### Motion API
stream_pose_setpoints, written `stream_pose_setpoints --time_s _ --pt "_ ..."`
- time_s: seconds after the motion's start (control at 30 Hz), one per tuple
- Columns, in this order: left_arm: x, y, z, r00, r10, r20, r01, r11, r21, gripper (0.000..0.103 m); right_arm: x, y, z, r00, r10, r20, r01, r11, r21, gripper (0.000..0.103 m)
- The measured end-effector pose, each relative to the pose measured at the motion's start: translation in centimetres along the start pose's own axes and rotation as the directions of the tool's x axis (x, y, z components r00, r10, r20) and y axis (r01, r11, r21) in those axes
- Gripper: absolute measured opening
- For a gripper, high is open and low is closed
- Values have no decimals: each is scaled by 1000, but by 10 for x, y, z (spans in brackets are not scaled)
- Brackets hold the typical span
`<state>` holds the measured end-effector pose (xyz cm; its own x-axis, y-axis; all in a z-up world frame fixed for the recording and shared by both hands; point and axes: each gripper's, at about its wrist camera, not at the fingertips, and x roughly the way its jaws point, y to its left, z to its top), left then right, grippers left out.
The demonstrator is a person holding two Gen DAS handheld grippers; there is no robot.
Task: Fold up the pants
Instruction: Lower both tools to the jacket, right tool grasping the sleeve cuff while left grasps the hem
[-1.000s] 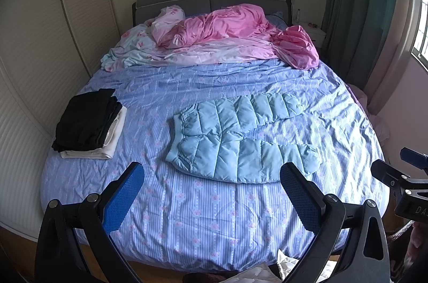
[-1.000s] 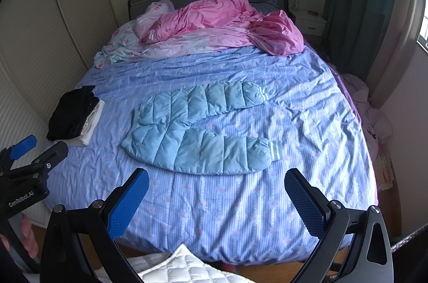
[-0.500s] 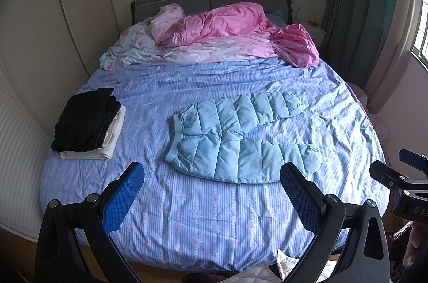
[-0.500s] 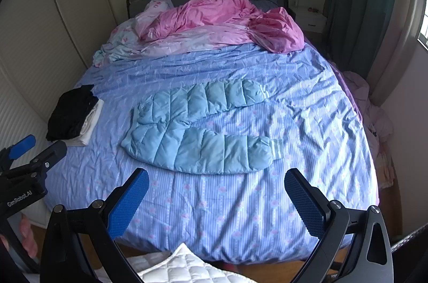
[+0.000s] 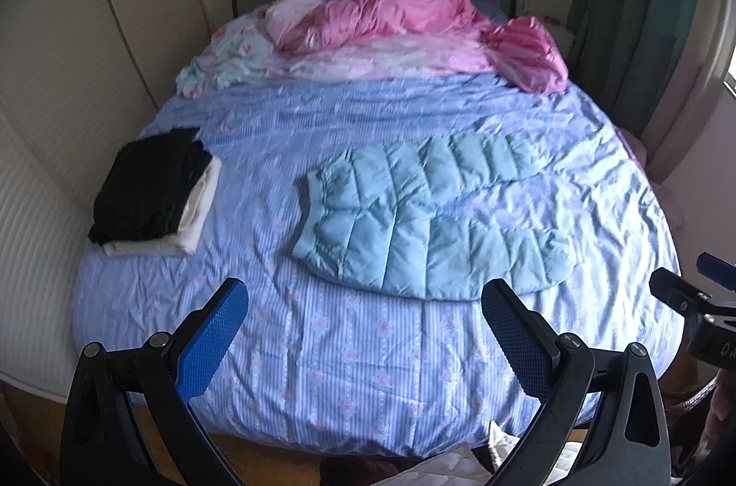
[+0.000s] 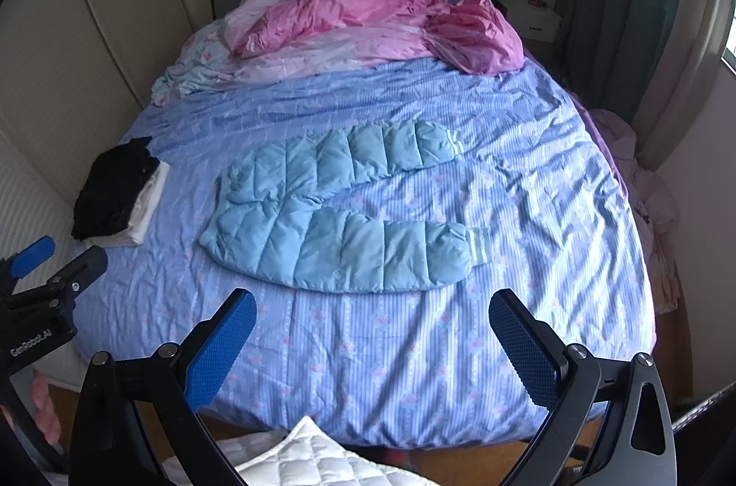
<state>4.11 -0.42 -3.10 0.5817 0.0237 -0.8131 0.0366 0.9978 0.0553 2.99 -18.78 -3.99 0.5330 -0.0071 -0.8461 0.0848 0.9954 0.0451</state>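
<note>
Both cameras have crept a bit closer to the bed [image 5: 368, 385] over the last second; nothing on it shifted. Left gripper [image 5: 363, 329] and right gripper [image 6: 370, 341] hang over the foot edge, jaws spread wide, holding nothing. "GenRobot.AI" reads on the left gripper's body at 9 o'clock in the right view. Puffy light-blue pants [image 6: 336, 219] lie flat mid-bed, legs pointing to 3 o'clock, bare sheet all round. Folded black-and-white stack [image 5: 156, 191] sits at 9 o'clock, pink duvet [image 5: 414, 21] at 12.
</note>
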Motion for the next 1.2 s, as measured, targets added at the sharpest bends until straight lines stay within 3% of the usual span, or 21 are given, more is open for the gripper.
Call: stream_pose_setpoints --time_s 0.3,0.53,0.67,0.93,1.2 --pt "70 19 -18 996 -29 -86 24 998 -51 103 72 -14 -10 993 12 -120 -7 999 43 103" --pt "131 43 -26 979 -101 -179 65 978 -197 103 138 -27 -22 978 3 -209 24 991 129 102" --pt "168 47 -27 968 -127 -218 75 970 -230 103 171 -30 -26 970 -12 -242 52 986 159 102" --pt "247 51 -34 919 -190 -345 88 952 -292 101 228 -40 -25 955 -22 -296 94 968 231 97" --pt "312 53 -36 873 -219 -436 60 935 -350 94 291 -65 -33 921 3 -389 145 925 351 84"
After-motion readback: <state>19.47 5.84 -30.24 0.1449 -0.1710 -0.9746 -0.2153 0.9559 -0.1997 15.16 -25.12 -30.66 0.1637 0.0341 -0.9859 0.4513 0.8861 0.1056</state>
